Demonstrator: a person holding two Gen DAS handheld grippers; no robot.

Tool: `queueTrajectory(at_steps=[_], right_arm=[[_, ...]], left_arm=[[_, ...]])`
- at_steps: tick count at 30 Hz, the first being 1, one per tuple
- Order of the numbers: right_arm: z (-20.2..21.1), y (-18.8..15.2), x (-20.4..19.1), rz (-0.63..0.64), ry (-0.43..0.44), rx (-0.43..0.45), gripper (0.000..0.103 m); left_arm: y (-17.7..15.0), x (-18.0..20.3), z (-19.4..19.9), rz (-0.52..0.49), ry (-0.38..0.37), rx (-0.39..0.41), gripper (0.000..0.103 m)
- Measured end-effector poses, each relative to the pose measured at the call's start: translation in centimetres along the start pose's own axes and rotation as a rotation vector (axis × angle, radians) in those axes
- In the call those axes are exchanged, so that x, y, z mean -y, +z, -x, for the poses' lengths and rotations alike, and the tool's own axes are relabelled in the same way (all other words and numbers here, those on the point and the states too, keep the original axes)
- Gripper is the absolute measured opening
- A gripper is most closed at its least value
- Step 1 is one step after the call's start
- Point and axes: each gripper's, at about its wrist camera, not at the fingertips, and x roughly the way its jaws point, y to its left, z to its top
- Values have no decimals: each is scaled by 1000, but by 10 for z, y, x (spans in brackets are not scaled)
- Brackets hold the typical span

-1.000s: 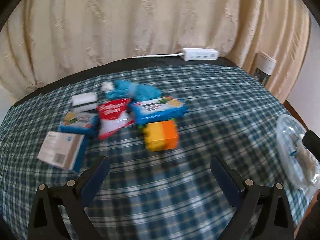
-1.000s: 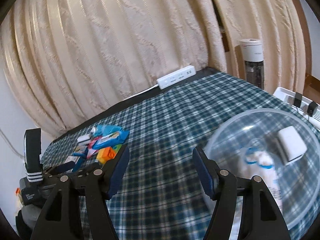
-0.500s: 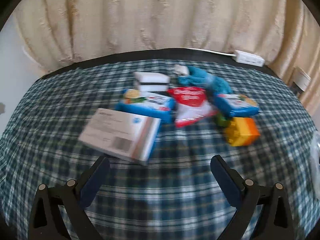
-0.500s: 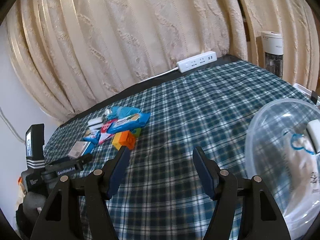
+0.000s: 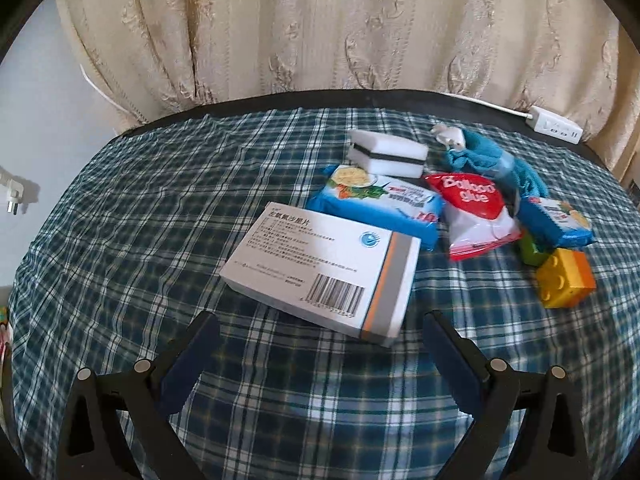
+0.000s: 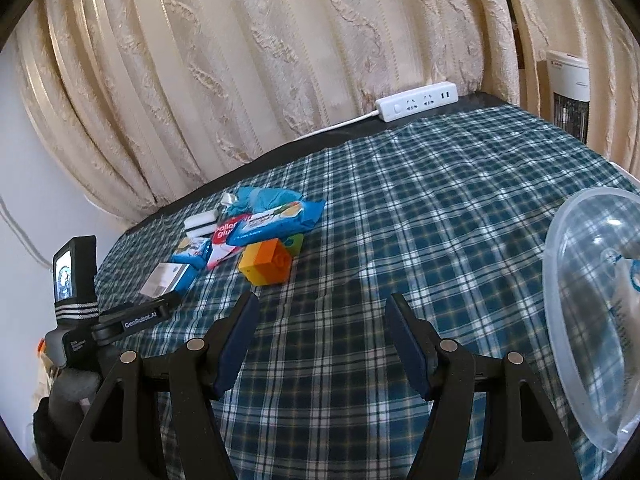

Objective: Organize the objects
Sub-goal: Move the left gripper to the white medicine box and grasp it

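A blue-and-white plaid tablecloth (image 5: pixel 140 240) covers the table, with a cream curtain (image 5: pixel 320 28) hanging behind it. At three o'clock in the right wrist view sits a clear plastic bowl (image 6: pixel 576 364) near the table's edge, with some white and blue things inside (too blurred to name).

The objects to sort lie in a loose cluster. In the left wrist view the white medicine box (image 5: pixel 322 274) lies flat at the centre, at twelve o'clock from the left gripper (image 5: pixel 320 348), whose jaws stand apart and empty just short of the box. At one o'clock from the box lies a blue snack pack (image 5: pixel 380 204), which the box partly overlaps. Further toward two o'clock are the red-and-white Balloon glue pouch (image 5: pixel 478 216), a second blue snack pack (image 5: pixel 556 222), and a teal cloth (image 5: pixel 496 164). A white sponge with a dark stripe (image 5: pixel 386 153) rests at twelve o'clock behind the first pack. At three o'clock the yellow-and-orange toy brick (image 5: pixel 566 278) stands beside a green brick (image 5: pixel 530 248).

The right gripper (image 6: pixel 322 334) hangs above bare cloth, jaws parted, grasping nothing; the cluster lies at eleven o'clock from it. A white power strip (image 6: pixel 416 102) rests at the table's far edge.
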Motion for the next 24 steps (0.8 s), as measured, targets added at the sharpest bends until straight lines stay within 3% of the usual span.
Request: queueTrajectory(at_steps=[7, 15, 19, 24], right_arm=[[-6, 3, -6, 8, 12, -9, 67], [-13, 9, -9, 12, 19, -19, 67], [-21, 10, -14, 18, 31, -36, 67], [-28, 11, -18, 27, 39, -51, 67]], left_arm=[[2, -19, -7, 13, 47, -17, 102], [-5, -68, -7, 62, 95, -44, 102], [-7, -82, -4, 114, 79, -61, 102], [-1, -70, 7, 113, 37, -33, 102]])
